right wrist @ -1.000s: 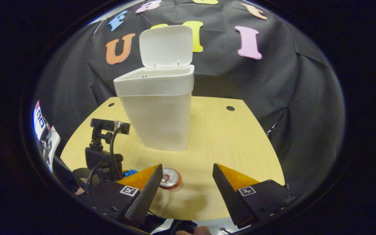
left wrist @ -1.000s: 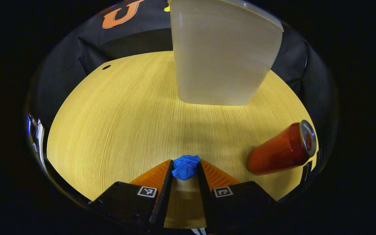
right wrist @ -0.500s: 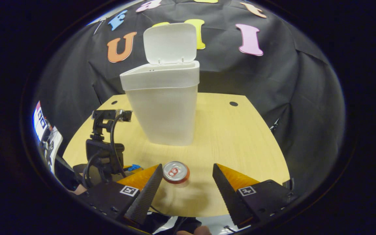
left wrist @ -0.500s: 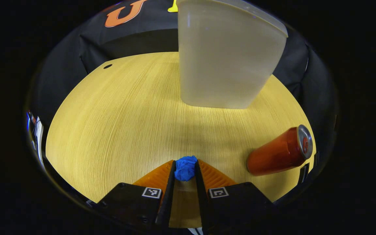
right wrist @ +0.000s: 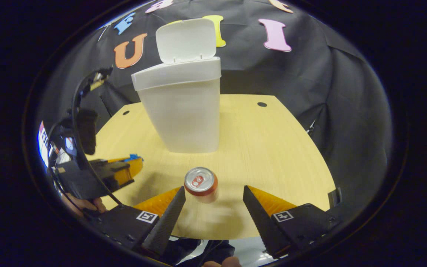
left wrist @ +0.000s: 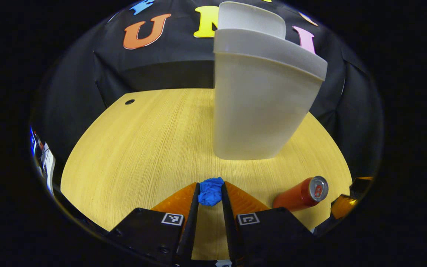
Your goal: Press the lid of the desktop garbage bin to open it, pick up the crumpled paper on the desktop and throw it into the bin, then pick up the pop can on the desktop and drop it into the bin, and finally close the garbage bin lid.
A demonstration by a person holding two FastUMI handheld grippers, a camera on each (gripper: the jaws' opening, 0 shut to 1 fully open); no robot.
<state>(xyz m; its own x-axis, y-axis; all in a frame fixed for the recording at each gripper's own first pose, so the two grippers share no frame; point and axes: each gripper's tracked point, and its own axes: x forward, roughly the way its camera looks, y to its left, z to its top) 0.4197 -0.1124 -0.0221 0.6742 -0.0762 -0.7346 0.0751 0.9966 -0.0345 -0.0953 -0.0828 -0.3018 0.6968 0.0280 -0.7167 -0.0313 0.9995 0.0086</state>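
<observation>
Fingers of the left gripper (left wrist: 210,193) are pinched together on the crumpled paper (left wrist: 210,191), a small blue wad at bottom centre of the left gripper view, lifted clear of the desk as far as I can judge. Fingers of the right gripper (right wrist: 213,200) stand wide apart at the bottom of the right gripper view, holding nothing, with the pop can (right wrist: 201,183) upright on the desktop (right wrist: 272,148) just ahead of the gap between them.

Biggest risk first: the garbage bin (left wrist: 258,107) stands tall in the upper centre of both views, and its rim sits high above the wad. A carry that comes in too low would likely ram the paper or the fingers into the bin's front wall and shove or tip the bin.

Next, the lid (right wrist: 187,40) is propped upright at the top of the right gripper view behind the opening. An overshoot past the rim could knock it, and it might drop shut before the paper goes in.

Then the can: it stands near both grippers, so a sideways swing of either one could topple it and send it rolling.

Smallest, the wad itself. Only its rear part is pinched, the rest bulging past the tips, so a quick move might shake it loose short of the bin.
</observation>
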